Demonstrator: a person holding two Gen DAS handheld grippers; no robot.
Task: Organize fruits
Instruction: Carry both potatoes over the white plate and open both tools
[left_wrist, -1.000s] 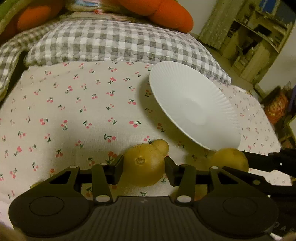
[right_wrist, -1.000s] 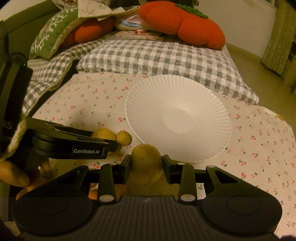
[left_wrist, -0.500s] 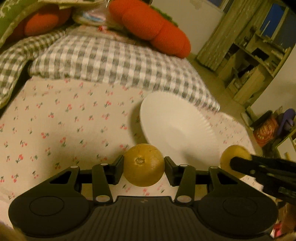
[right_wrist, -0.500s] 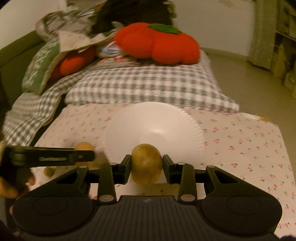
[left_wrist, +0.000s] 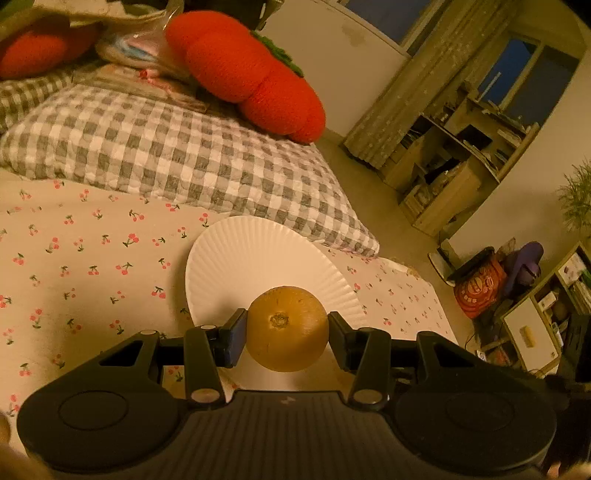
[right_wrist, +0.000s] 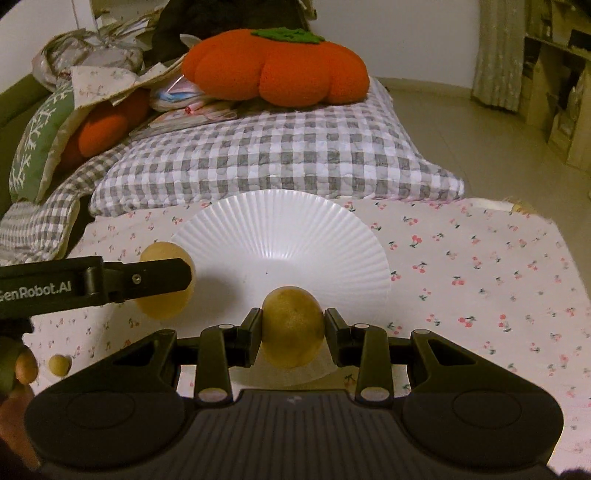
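While the left tool (left_wrist: 287, 328) clamps a round orange-yellow citrus fruit (left_wrist: 287, 328) above the near-left rim of the white ribbed paper plate (right_wrist: 280, 240), a small round yellow fruit (right_wrist: 60, 364) lies on the cherry-print bedsheet (right_wrist: 480, 258) left of that plate. Right of it, the right tool (right_wrist: 291, 326) grips a yellow-green lemon-shaped fruit (right_wrist: 291, 326) over the plate's near edge.

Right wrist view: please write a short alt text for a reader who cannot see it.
The right tongs grip a yellowish round fruit above the near edge of a white ribbed plate on a cherry-print cloth. At left, the left tongs hold a second fruit; a small fruit lies on the cloth.
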